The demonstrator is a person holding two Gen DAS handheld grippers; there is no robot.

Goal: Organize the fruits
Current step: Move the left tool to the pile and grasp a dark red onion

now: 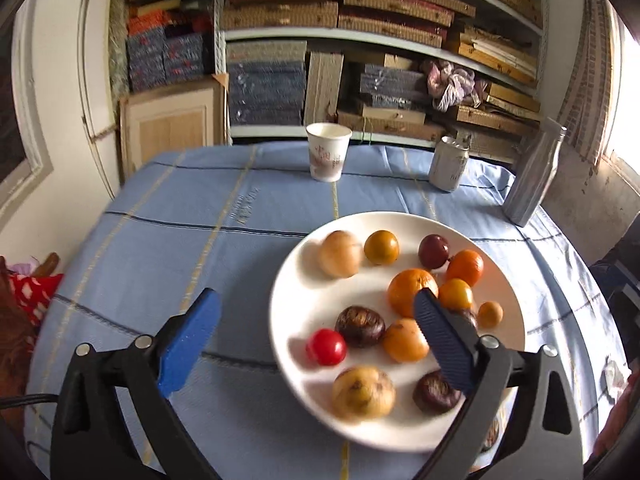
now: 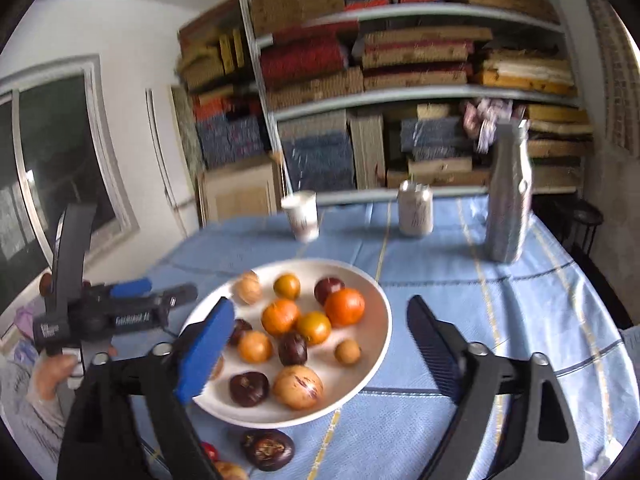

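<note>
White and glossy, the round plate sits on the worktop under its blue checked cloth, holding smooth oranges, wrinkled dark purple fruits, a shiny red tomato and pale tan ones. Another dark fruit lies off the rim. The left tool and right tool both stand wide apart, empty, ribbed pads over the plate. Beyond stand a paper cup, a can and a silvery bottle.
</note>
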